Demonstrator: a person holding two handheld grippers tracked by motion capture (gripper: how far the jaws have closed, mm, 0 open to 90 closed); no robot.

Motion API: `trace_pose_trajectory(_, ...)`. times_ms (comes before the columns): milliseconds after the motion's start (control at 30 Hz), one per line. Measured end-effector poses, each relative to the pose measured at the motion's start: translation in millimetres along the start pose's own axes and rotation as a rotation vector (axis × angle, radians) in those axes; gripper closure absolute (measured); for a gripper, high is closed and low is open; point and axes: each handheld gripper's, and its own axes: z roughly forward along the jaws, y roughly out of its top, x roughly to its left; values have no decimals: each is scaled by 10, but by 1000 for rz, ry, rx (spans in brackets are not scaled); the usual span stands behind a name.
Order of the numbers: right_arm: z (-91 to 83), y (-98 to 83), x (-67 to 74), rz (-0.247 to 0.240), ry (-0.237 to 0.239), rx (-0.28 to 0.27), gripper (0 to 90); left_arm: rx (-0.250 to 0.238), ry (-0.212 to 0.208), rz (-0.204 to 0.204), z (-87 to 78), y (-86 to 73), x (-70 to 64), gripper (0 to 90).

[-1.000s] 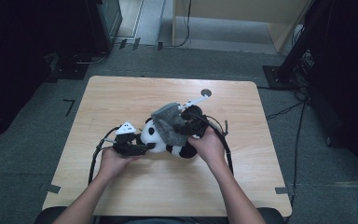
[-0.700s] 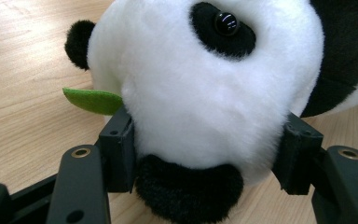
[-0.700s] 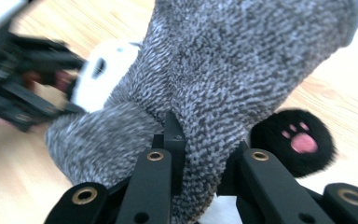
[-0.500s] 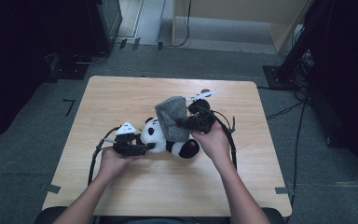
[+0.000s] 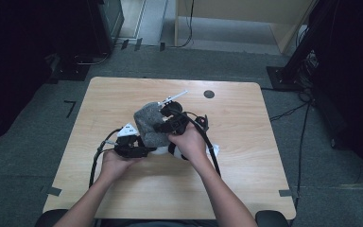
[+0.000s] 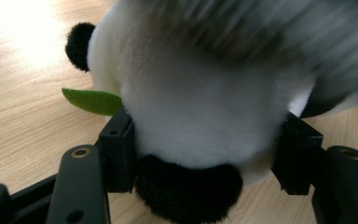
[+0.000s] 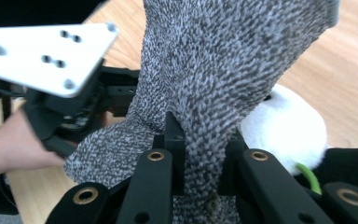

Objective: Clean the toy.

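Two grippers, both yours, both loaded. Your left gripper has its jaws clamped on either side of the panda plush, pads pressing into the white fur, a black patch bulging between the jaws below. Green felt leaf sticks out of the plush beside the left-hand jaw in that view. Your right gripper pinches the grey knit cloth, jaws nearly together with a fold of fabric squeezed between them. From above: the cloth is draped over the plush, covering most of it; a bit of white plush peeks out underneath, near the middle of the wooden table. Left gripper sits at the plush's left side, low on the table. Right gripper comes in over the top from the right, your right hand behind it. White plate of the left gripper shows close by in the right gripper view. Cloth blurred in the left gripper view.
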Motion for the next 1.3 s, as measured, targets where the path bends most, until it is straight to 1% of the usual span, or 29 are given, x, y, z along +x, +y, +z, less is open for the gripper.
trace_pose_trajectory(67, 94, 11, -18, 8, 14, 21, 801, 2, 1, 2, 0, -1, -1, 357)
trace_pose_trajectory(100, 166, 19, 0, 15, 34, 55, 800, 2, 2, 4, 2, -1, -3, 356)
trace_pose_trajectory(167, 222, 25, 32, 4, 27, 73, 800, 2, 4, 3, 3, -1, -8, 356)
trace_pose_trajectory(200, 257, 28, 70, -9, 14, 86, 801, 6, 7, 6, 3, -1, -10, 356)
trace_pose_trajectory(233, 257, 28, 70, -9, 14, 86, 801, 6, 7, 6, 3, -1, -10, 356)
trace_pose_trajectory(267, 306, 28, 130, -49, -32, 111, 805, 8, 9, 7, 6, -3, -10, 356)
trace_pose_trajectory(300, 306, 28, 130, -49, -32, 111, 805, 9, 9, 8, 8, -5, -6, 356)
trace_pose_trajectory(333, 328, 27, 153, -67, -50, 115, 805, 11, 8, 6, 10, -6, -2, 356)
trace_pose_trajectory(367, 348, 21, 177, -95, -77, 122, 807, 10, 8, 2, 11, -5, 1, 357)
trace_pose_trajectory(433, 347, 20, 176, -104, -83, 120, 808, 10, 8, 0, 10, -4, -1, 357)
trace_pose_trajectory(467, 323, 8, 157, -116, -91, 123, 808, 10, 7, 3, 10, -4, -2, 359)
trace_pose_trajectory(533, 306, 1, 143, -119, -94, 126, 809, 8, 4, 7, 11, -5, -1, 360)
trace_pose_trajectory(633, 208, -13, 66, -112, -107, 115, 808, 4, 2, 1, 13, -1, -5, 362)
trace_pose_trajectory(733, 160, -25, 31, -110, -112, 108, 808, 3, 0, -2, 12, 1, 0, 363)
trace_pose_trajectory(800, 93, -43, -19, -90, -110, 100, 808, 3, -2, -7, 10, 2, 2, 364)
trace_pose_trajectory(867, 75, -49, -36, -89, -109, 95, 808, 0, -3, -9, 9, 3, 5, 363)
trace_pose_trajectory(900, 50, -58, -52, -79, -109, 91, 808, -1, -4, -10, 9, 3, 6, 363)
trace_pose_trajectory(967, -1, -75, -97, -77, -118, 80, 807, -2, -6, -11, 9, 3, 9, 364)
trace_pose_trajectory(1067, -78, -100, -163, -58, -130, 71, 807, -4, -8, -13, 9, 4, 10, 364)
trace_pose_trajectory(1200, -114, -110, -183, -55, -138, 71, 807, -5, -8, -14, 8, 5, 8, 364)
trace_pose_trajectory(1300, -177, -108, -209, -54, -162, 65, 807, -6, -10, -18, 7, 5, 11, 364)
